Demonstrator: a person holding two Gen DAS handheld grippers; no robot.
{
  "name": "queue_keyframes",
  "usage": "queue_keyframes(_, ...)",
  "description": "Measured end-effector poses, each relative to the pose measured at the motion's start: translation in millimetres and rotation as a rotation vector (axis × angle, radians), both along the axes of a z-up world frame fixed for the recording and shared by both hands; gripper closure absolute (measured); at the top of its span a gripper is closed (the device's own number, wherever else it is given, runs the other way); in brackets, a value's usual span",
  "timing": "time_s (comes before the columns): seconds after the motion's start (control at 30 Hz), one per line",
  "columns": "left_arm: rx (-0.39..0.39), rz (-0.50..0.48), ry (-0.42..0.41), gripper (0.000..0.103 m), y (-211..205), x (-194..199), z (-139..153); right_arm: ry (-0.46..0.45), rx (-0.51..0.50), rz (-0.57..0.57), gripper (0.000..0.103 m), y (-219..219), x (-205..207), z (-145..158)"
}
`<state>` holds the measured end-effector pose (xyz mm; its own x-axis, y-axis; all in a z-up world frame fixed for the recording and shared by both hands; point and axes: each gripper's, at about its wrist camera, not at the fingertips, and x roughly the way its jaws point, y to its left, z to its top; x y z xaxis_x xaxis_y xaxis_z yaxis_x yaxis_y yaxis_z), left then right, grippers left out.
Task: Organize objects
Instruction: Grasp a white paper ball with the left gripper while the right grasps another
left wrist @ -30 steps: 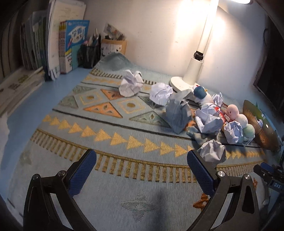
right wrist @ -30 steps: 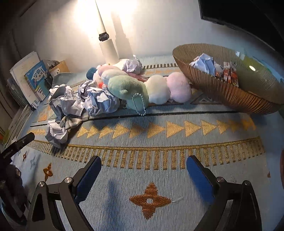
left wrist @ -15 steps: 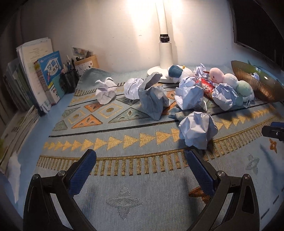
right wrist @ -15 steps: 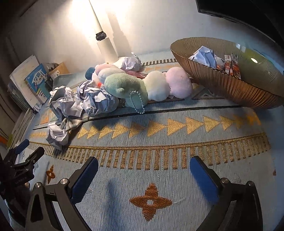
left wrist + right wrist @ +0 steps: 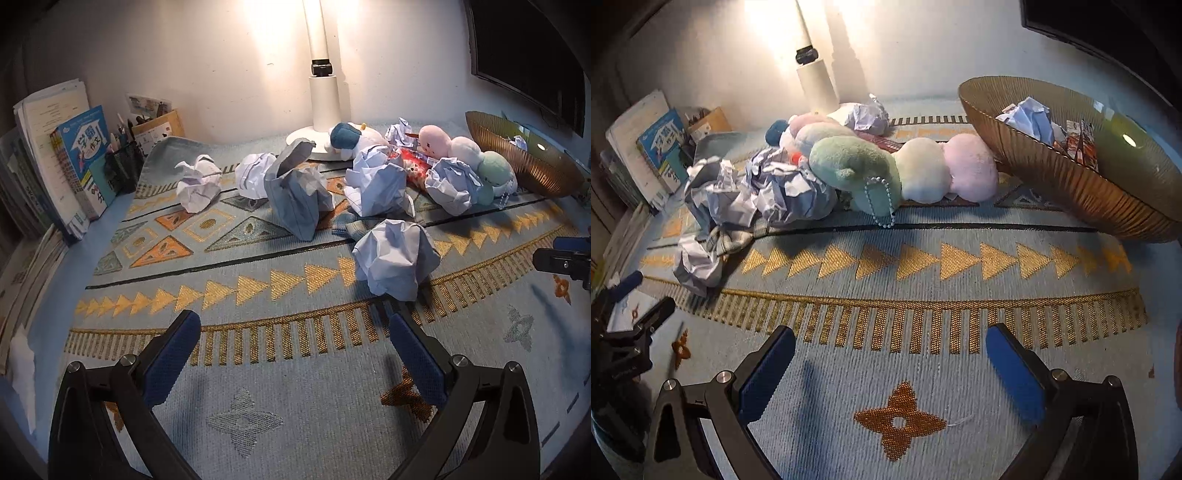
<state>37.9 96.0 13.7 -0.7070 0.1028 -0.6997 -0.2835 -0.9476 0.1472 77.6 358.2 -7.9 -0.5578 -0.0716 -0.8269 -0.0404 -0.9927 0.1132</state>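
Crumpled paper ball (image 5: 395,258) lies apparently just beyond the left gripper (image 5: 293,354).

A: What surface is under my tools?

B: A blue desk (image 5: 55,280), covered by a patterned woven mat (image 5: 295,369).

A: I see crumpled paper balls (image 5: 395,258) resting directly on the mat, plus a plush toy (image 5: 886,173), a ribbed bowl (image 5: 1052,177) and a lamp base (image 5: 299,138).

B: Correct. Books (image 5: 79,162) stand at the desk's left edge.

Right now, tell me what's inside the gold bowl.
The gold bowl holds a crumpled paper ball and colourful snack packets. Its near wall hides the bottom, so anything lower cannot be seen.
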Motion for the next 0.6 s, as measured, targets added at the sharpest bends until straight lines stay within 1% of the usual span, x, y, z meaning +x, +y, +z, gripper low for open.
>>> queue_keyframes(0.1,-0.001,0.01,0.014,0.001,-1,2,2,-0.05,0.105,0.02,0.0,-14,-5,-4)
queue_keyframes(0.13,0.004,0.004,0.009,0.001,-1,2,2,-0.056,0.1,0.024,0.0,-17,-6,-3)
queue_keyframes(0.17,0.011,-0.015,-0.011,0.001,0,1,2,-0.055,0.05,0.041,0.001,-19,-8,-1)
queue_keyframes(0.2,0.023,-0.038,-0.031,0.001,1,-1,1,-0.044,-0.021,0.054,0.004,-19,-10,4)
queue_keyframes(0.27,0.052,-0.078,-0.059,0.001,6,-4,3,-0.005,-0.181,0.071,0.005,-21,-19,15)
queue_keyframes(0.3,0.063,-0.09,-0.059,0.001,9,-5,4,0.017,-0.204,0.063,0.005,-23,-25,19)
queue_keyframes(0.37,0.081,-0.114,-0.056,0.001,19,-11,5,0.064,-0.193,0.037,0.008,-30,-39,28)
queue_keyframes(0.43,0.082,-0.138,-0.075,0.001,29,-21,3,0.084,-0.197,0.016,0.009,-33,-54,30)
queue_keyframes(0.53,0.054,-0.157,-0.096,0.001,42,-33,-1,0.083,-0.204,-0.016,0.012,-34,-78,25)
queue_keyframes(0.6,0.053,-0.163,-0.085,0.002,46,-36,0,0.067,-0.206,-0.023,0.019,-34,-91,19)
